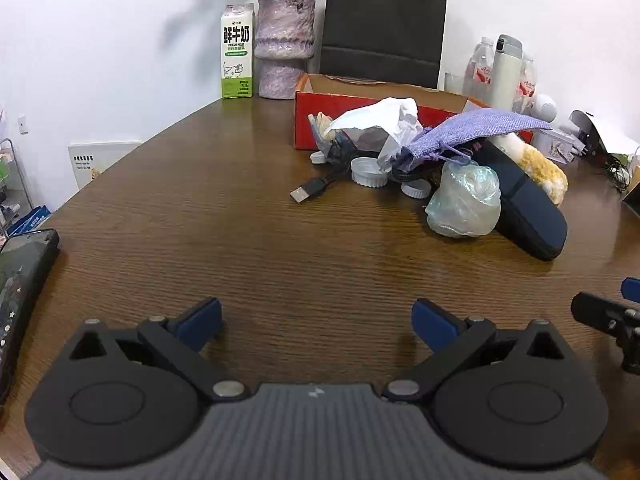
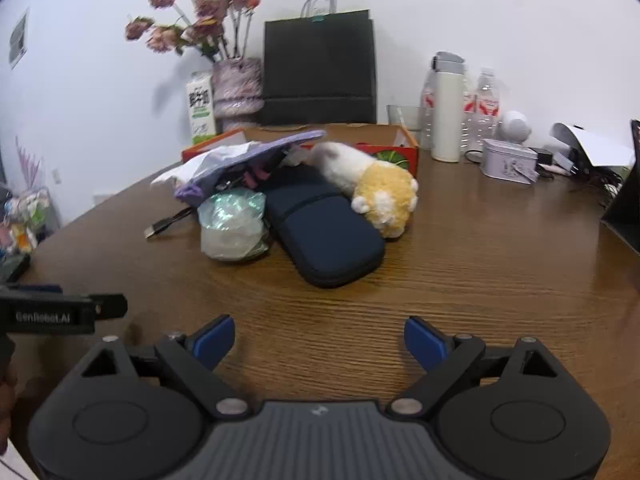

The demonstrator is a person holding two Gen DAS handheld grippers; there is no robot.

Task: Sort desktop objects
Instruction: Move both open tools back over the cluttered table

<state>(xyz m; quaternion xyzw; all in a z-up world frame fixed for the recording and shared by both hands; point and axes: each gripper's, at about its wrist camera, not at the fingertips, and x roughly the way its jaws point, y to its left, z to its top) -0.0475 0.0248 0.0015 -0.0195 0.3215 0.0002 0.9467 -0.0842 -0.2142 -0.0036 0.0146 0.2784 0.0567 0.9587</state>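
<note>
A pile of objects lies in front of an open red cardboard box (image 1: pixel 320 112) (image 2: pixel 404 148): a navy zip case (image 1: pixel 528 208) (image 2: pixel 324 232), a yellow-and-white plush toy (image 1: pixel 536 168) (image 2: pixel 380 192), a crumpled clear plastic bag (image 1: pixel 464 204) (image 2: pixel 232 228), a purple drawstring pouch (image 1: pixel 472 132) (image 2: pixel 248 160), white tissue paper (image 1: pixel 380 120), white bottle caps (image 1: pixel 368 172) and a USB cable (image 1: pixel 308 192) (image 2: pixel 160 226). My left gripper (image 1: pixel 316 320) is open and empty over bare table. My right gripper (image 2: pixel 318 338) is open and empty, short of the navy case.
At the back stand a milk carton (image 1: pixel 237 52), a vase of flowers (image 1: pixel 284 48), a black paper bag (image 1: pixel 384 28), a white flask (image 2: pixel 446 116), water bottles (image 2: pixel 486 108) and a small tin (image 2: pixel 508 166). A phone (image 1: pixel 20 280) lies at the left table edge.
</note>
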